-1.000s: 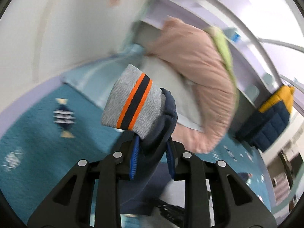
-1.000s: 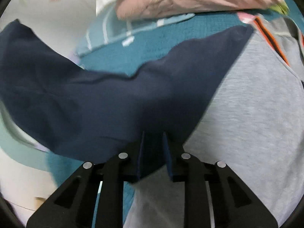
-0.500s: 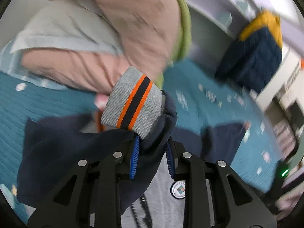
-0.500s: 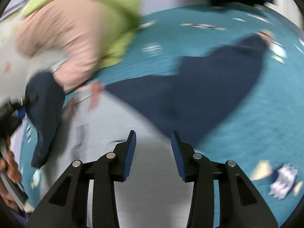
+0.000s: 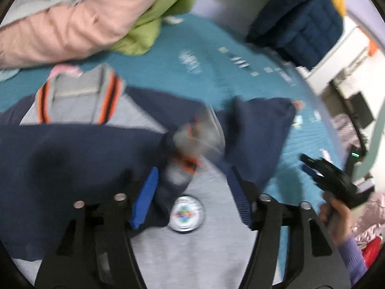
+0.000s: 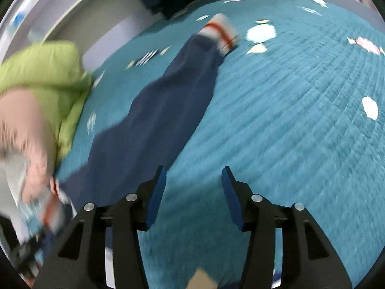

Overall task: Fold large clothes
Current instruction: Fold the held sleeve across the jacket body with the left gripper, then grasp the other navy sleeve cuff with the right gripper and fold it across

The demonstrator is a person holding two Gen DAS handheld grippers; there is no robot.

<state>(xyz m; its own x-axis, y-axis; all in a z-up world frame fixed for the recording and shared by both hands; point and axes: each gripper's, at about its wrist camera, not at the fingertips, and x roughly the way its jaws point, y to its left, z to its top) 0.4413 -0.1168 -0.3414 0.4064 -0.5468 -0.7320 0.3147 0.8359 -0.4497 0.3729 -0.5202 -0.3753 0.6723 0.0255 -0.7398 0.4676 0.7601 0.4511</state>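
Only the left wrist view shows the sweatshirt's [image 5: 204, 248] grey front with its round badge [image 5: 187, 214] and striped collar [image 5: 79, 101], lying flat on the teal bedspread [image 5: 192, 45]; the left gripper [image 5: 192, 200] hangs over it with jaws opening, the blurred striped cuff [image 5: 190, 142] loose between them and no longer pinched as it was a second ago. The right wrist view alone shows the other navy sleeve [image 6: 166, 110] stretched out across the bedspread to its cuff [image 6: 221, 33], while the right gripper [image 6: 193, 196], jaws opening and empty, has let go of the navy cloth it clamped a second back. A pink and green quilted jacket [image 5: 79, 19] crowds the collar side, with a navy and yellow one [image 5: 303, 16] beyond
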